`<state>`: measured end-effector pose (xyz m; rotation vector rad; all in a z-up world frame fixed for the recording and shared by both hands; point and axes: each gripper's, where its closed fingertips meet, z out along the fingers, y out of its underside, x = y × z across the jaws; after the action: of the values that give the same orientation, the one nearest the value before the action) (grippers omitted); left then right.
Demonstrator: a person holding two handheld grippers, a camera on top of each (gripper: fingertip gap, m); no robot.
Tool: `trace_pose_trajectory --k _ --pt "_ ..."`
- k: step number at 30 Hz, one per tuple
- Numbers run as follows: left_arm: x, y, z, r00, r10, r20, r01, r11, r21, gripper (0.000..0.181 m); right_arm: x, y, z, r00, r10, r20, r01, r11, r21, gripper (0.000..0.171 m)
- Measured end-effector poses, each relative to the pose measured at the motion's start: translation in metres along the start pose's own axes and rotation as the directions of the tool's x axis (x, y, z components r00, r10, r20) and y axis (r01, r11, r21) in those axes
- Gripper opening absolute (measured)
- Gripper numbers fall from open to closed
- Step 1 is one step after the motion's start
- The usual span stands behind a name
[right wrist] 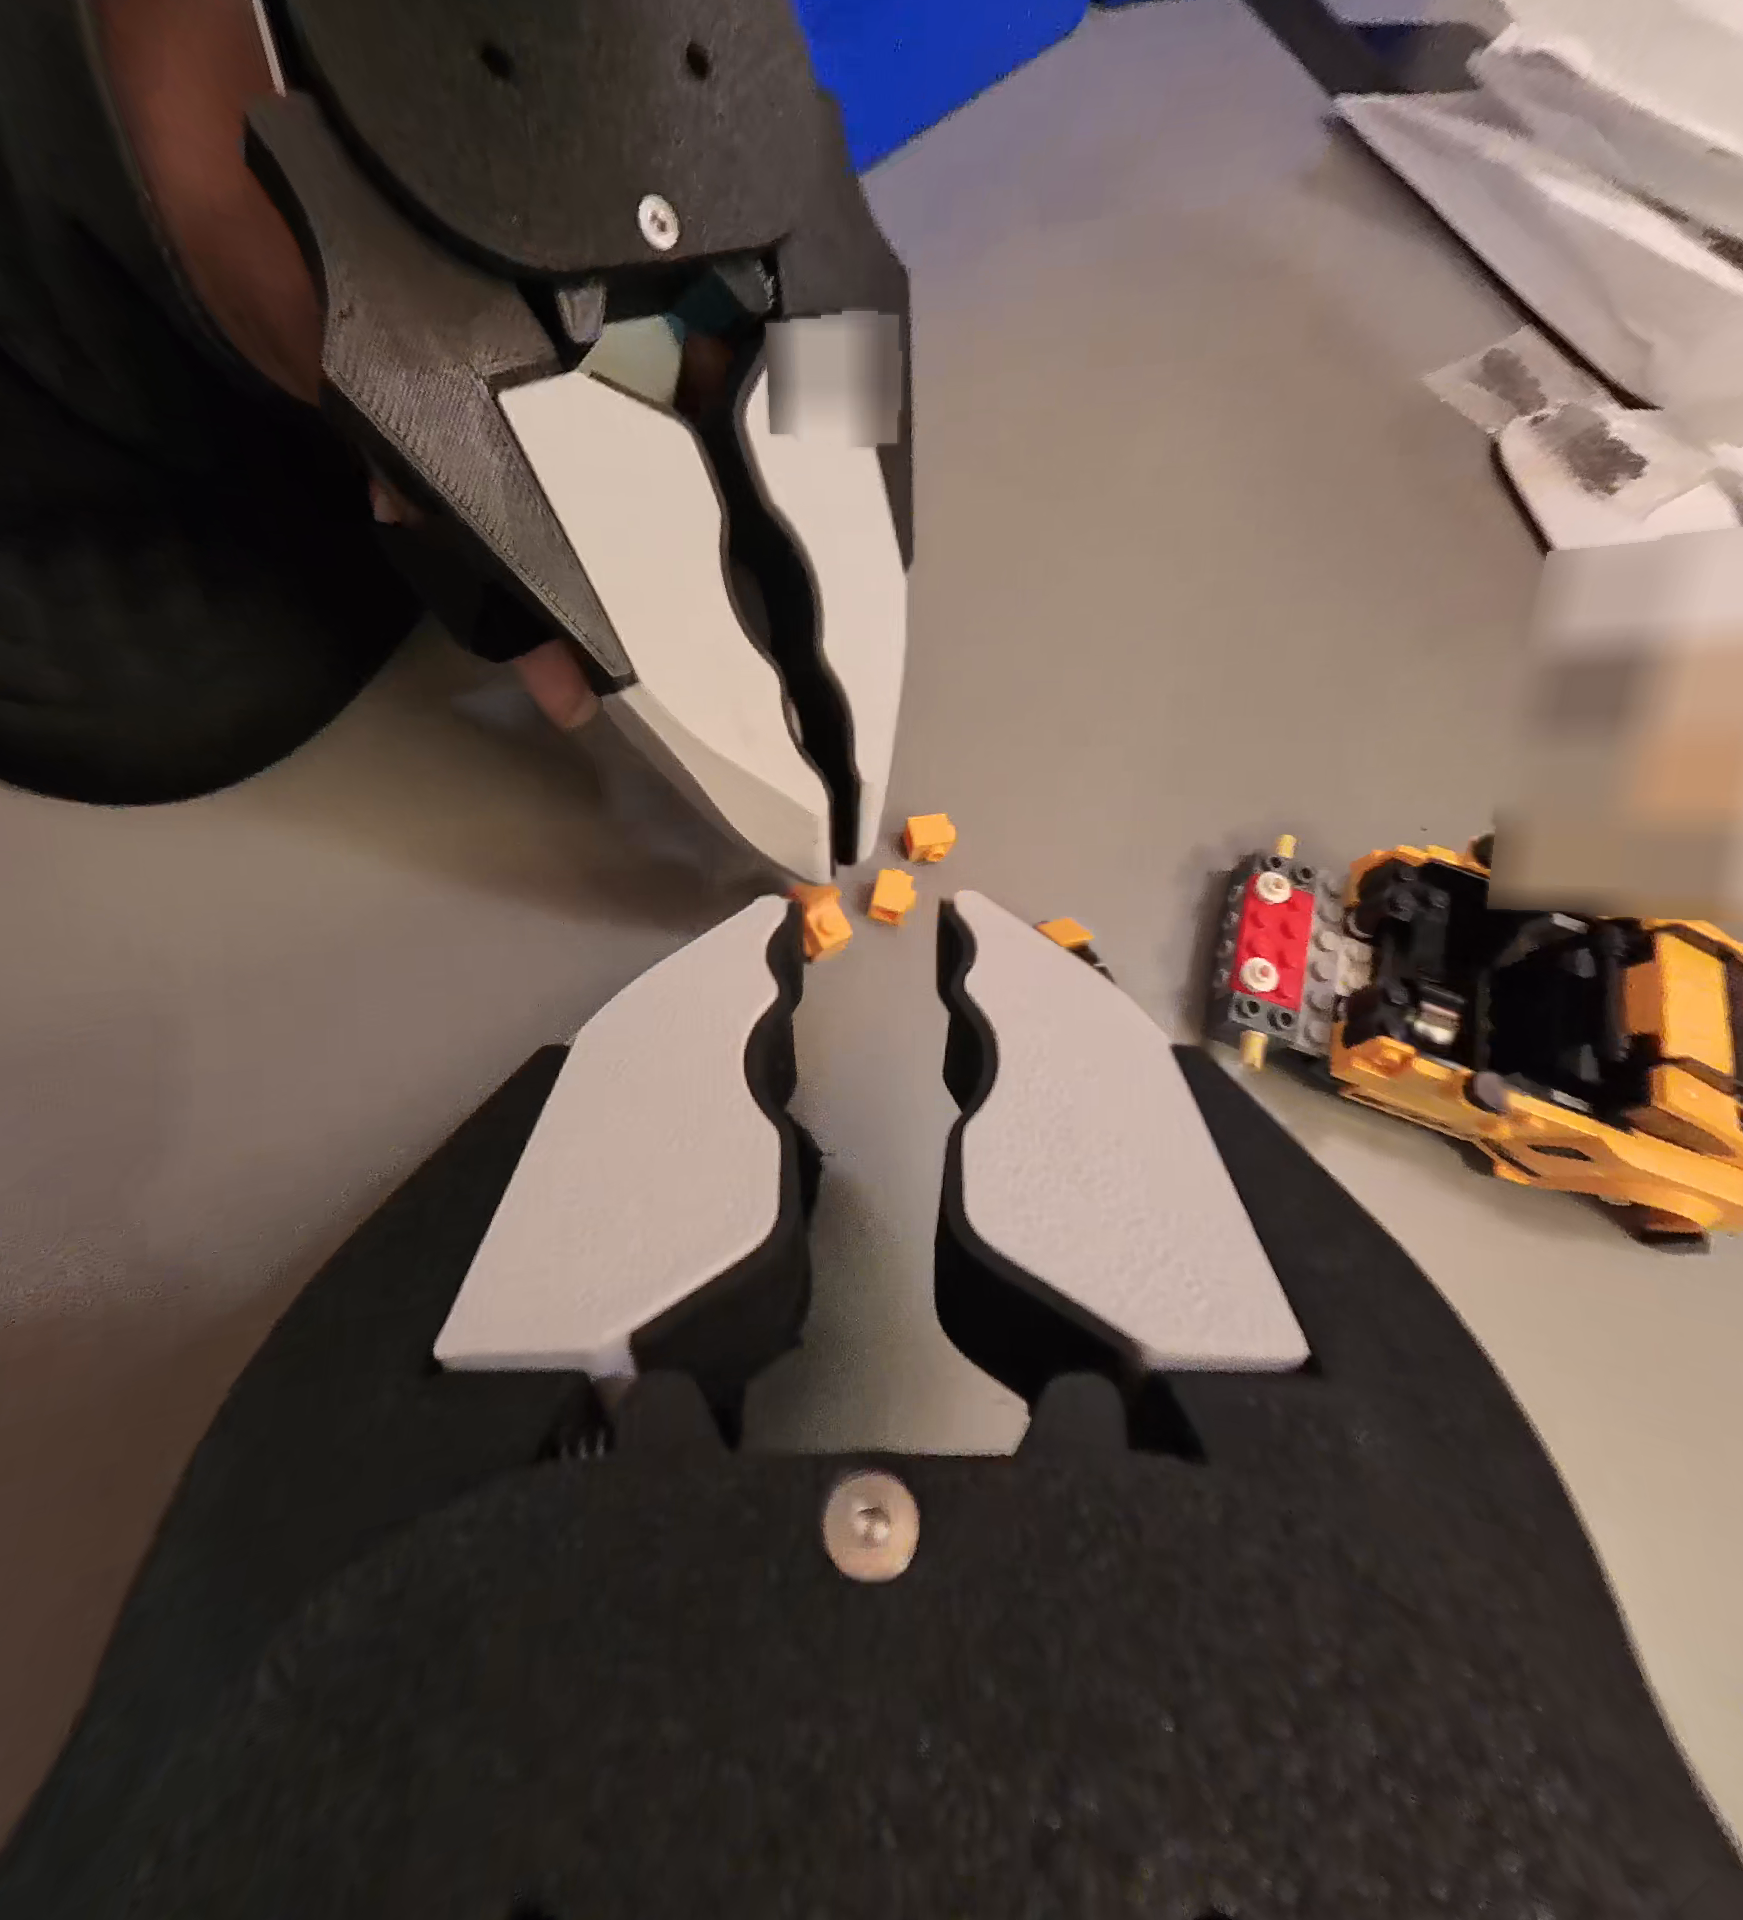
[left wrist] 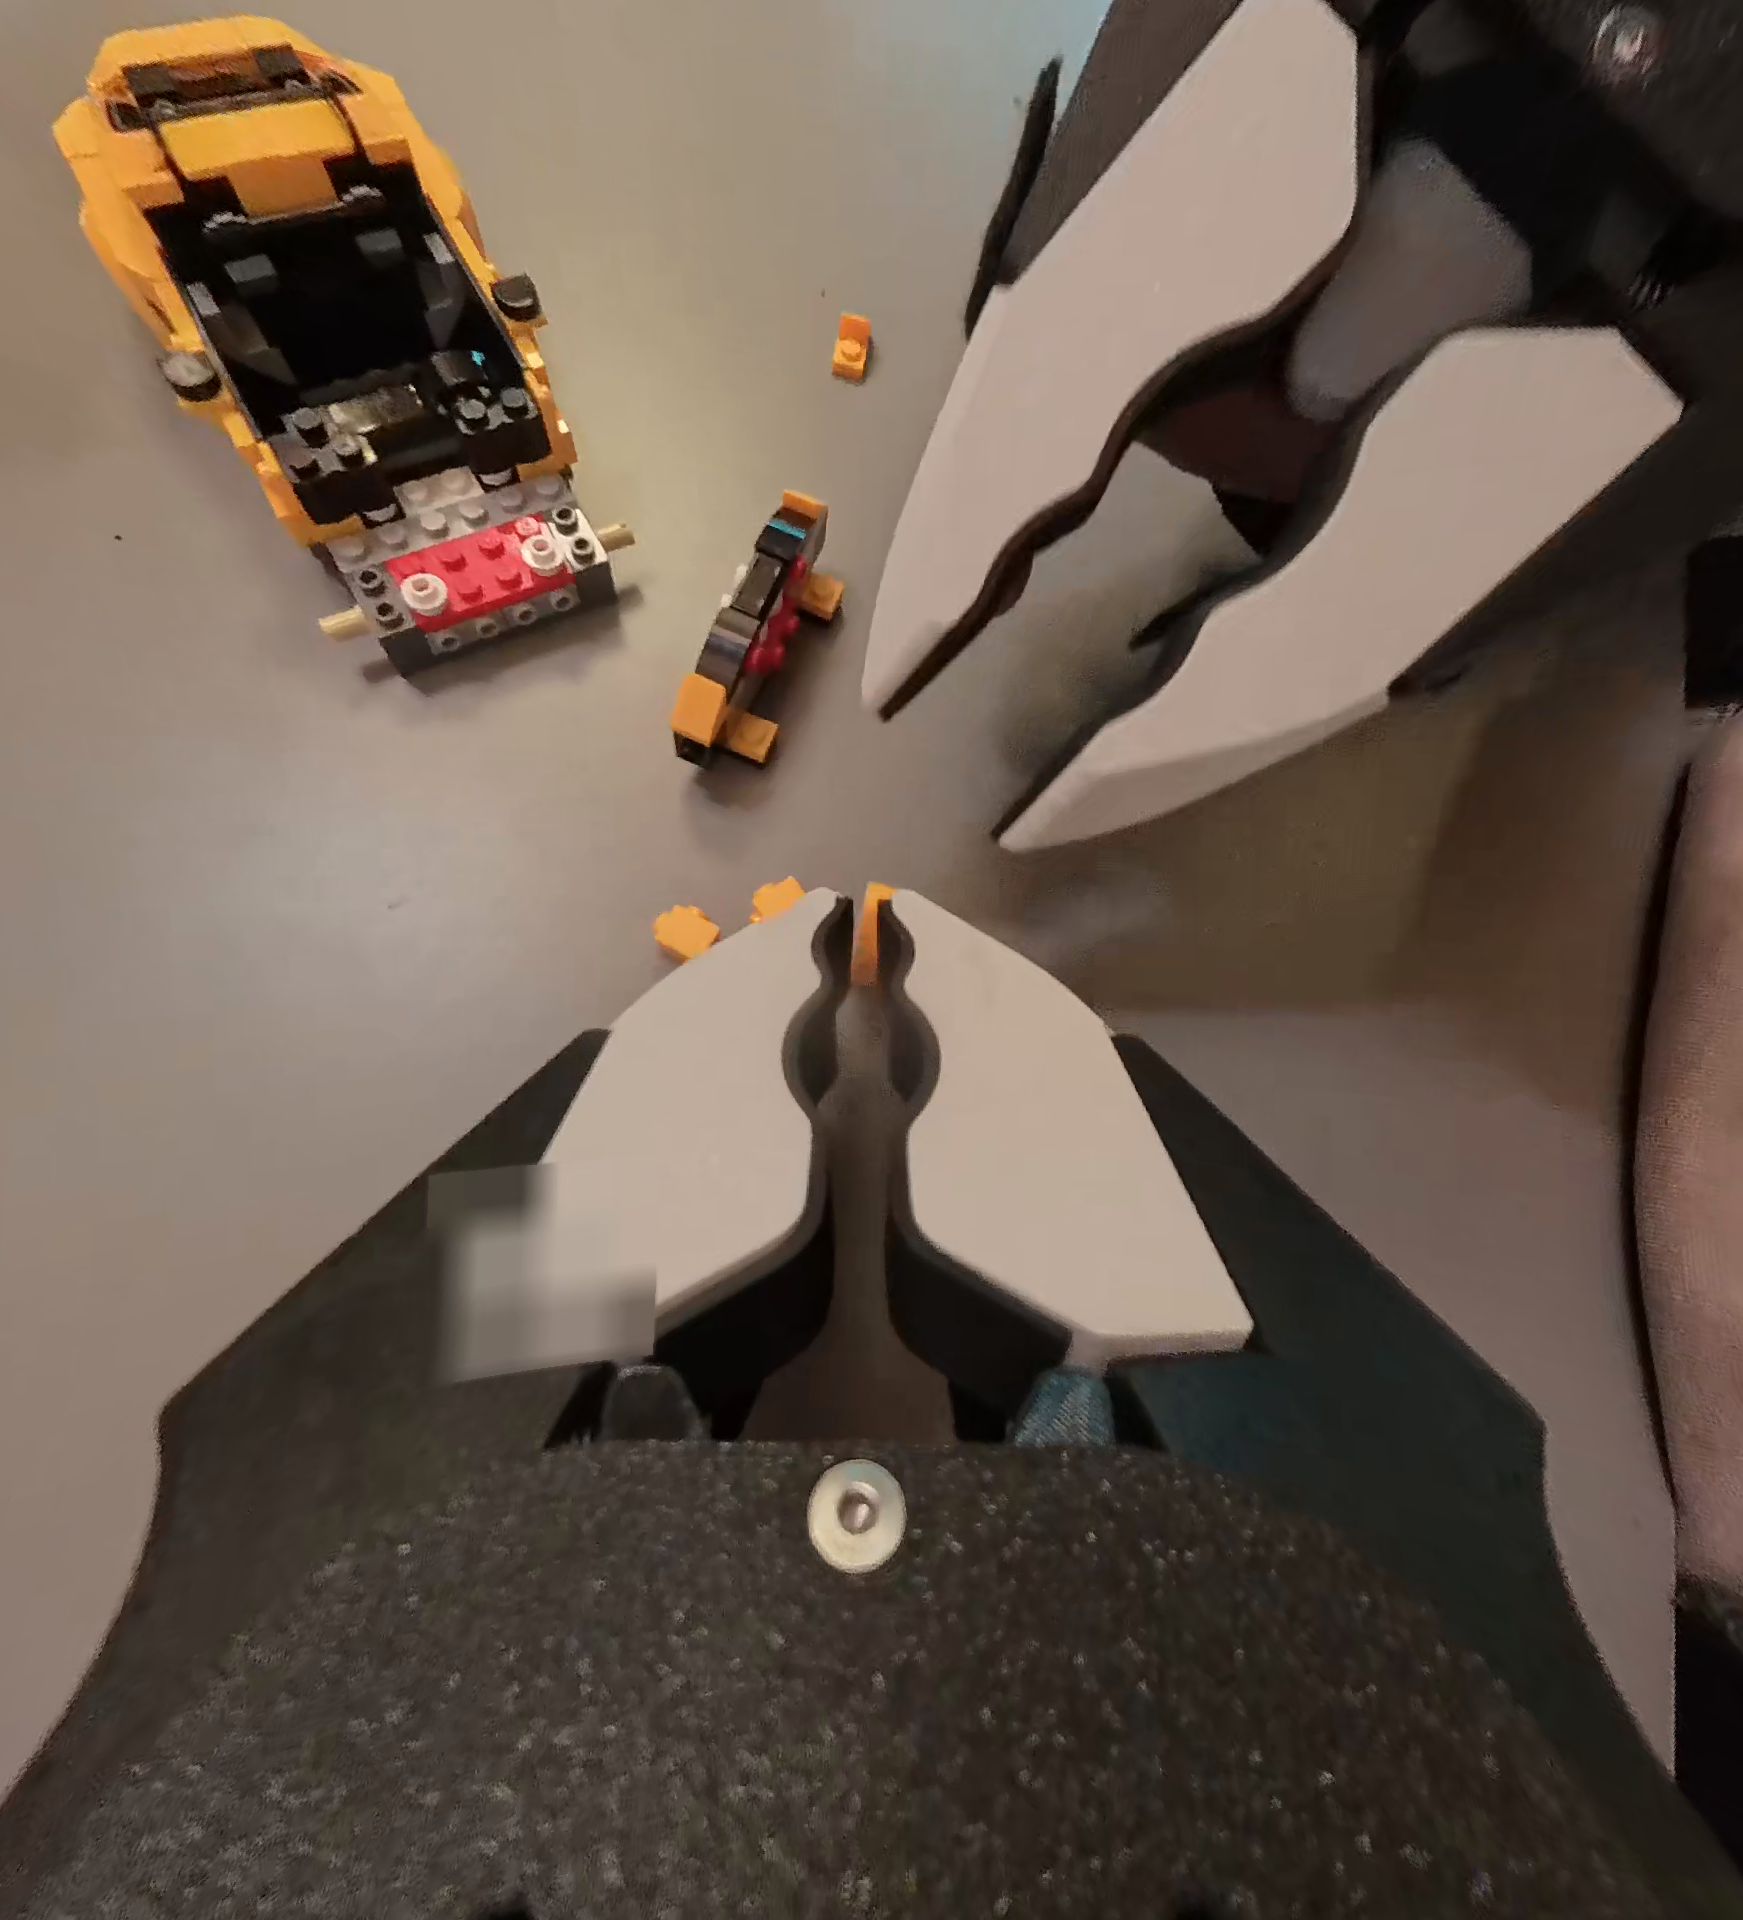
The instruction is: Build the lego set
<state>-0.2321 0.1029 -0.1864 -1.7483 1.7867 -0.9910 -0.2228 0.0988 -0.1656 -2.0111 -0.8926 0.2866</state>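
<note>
The left gripper pinches a small orange brick at its fingertips, low over the grey table. The right gripper hangs released just beside two loose orange bricks. The half-built orange car sits well apart. Best to keep the squeeze steady and lift straight – a piece this small twists out easily.

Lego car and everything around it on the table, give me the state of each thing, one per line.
Left gripper: shut on an orange piece.
Right gripper: open, empty, tips near the loose pieces.
Car: part built, no roof, no wheels, red plate bare at one end.
Black and orange subassembly: lying apart from the car.
Loose orange pieces: unattached on the table.
</note>
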Motion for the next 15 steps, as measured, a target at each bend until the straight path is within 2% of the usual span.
trace_pose_trajectory --k 6,15 --pt "0.000 -0.003 -0.003 1.000 0.005 -0.010 -0.004 1.000 0.024 0.008 0.019 -0.005 -0.031 0.997 0.075 0.004 -0.075 0.991 0.111 0.024" --pt "0.001 -0.004 -0.003 0.999 0.005 -0.039 -0.004 0.999 0.043 0.014 0.080 0.007 -0.085 0.974 0.181 -0.135 -0.150 0.965 0.215 0.023"
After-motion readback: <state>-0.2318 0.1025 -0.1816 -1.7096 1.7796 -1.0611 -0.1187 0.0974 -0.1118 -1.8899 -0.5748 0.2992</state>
